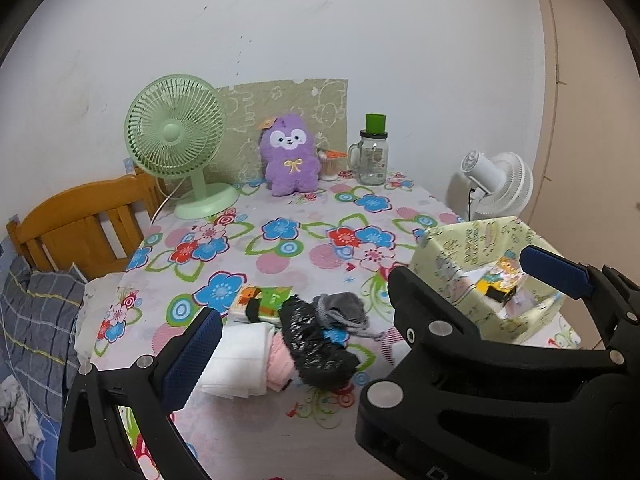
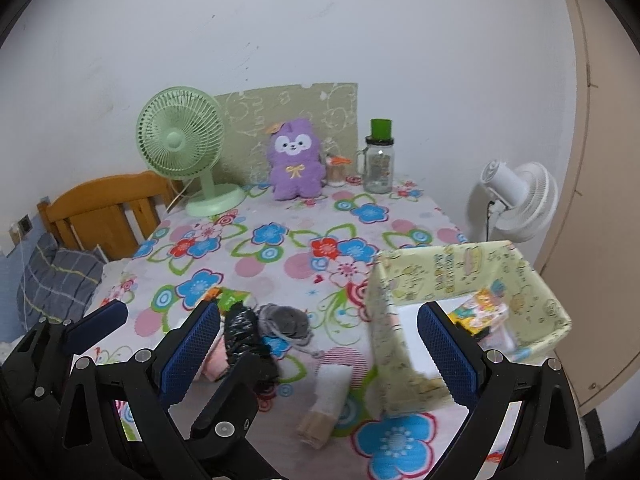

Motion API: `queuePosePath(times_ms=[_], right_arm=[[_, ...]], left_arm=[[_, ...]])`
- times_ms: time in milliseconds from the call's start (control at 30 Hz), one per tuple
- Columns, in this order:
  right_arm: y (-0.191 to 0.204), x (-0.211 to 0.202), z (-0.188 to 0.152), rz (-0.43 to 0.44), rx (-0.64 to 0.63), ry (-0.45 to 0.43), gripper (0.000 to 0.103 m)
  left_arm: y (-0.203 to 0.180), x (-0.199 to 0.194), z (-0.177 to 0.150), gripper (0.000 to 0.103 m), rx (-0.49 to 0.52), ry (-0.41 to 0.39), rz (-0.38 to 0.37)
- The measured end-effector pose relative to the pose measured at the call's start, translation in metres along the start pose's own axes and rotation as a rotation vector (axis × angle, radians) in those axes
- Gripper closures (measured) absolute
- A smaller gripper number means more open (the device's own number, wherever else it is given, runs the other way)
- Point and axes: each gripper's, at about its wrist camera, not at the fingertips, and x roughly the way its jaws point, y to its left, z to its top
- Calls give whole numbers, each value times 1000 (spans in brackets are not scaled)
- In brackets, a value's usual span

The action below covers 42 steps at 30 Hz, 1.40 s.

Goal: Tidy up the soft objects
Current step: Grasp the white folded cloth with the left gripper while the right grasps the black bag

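Soft things heaped at the near edge of the table, fabric bin waiting to their right.

The pile (image 1: 304, 332) of a black crinkly piece, a grey sock (image 1: 344, 312), pink cloth and folded white cloth (image 1: 240, 364) lies on the floral tablecloth (image 1: 280, 248); a rolled white-and-tan piece (image 2: 328, 404) sits just beside the yellow-green fabric bin (image 2: 460, 264), which already holds colourful packets. Both the left gripper (image 1: 372, 300) and the right gripper (image 2: 320, 340) hover spread wide and empty. The likely step is picking one item: best to take the top piece alone, pinch it mid-fold, lift clear of its neighbours, then lower it inside the bin's walls.
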Motion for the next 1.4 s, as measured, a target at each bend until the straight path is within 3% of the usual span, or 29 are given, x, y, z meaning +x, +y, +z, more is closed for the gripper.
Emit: queuePosePath(times_ms=[733,967,1300,1400], right_arm=[[47,83,-15,54,-53,118,6],[58,111,-23,77,-71,190,18],[69,140,-33,107,-66,282,27],[72,146,-37,122,-66,310,39]], left_arm=[[58,70,-21,2,-46,136,46],[71,92,-33,4,-62,203,59],[84,113,-44,5,-96,264,43],[86,117,-47,5,-102,280,40]])
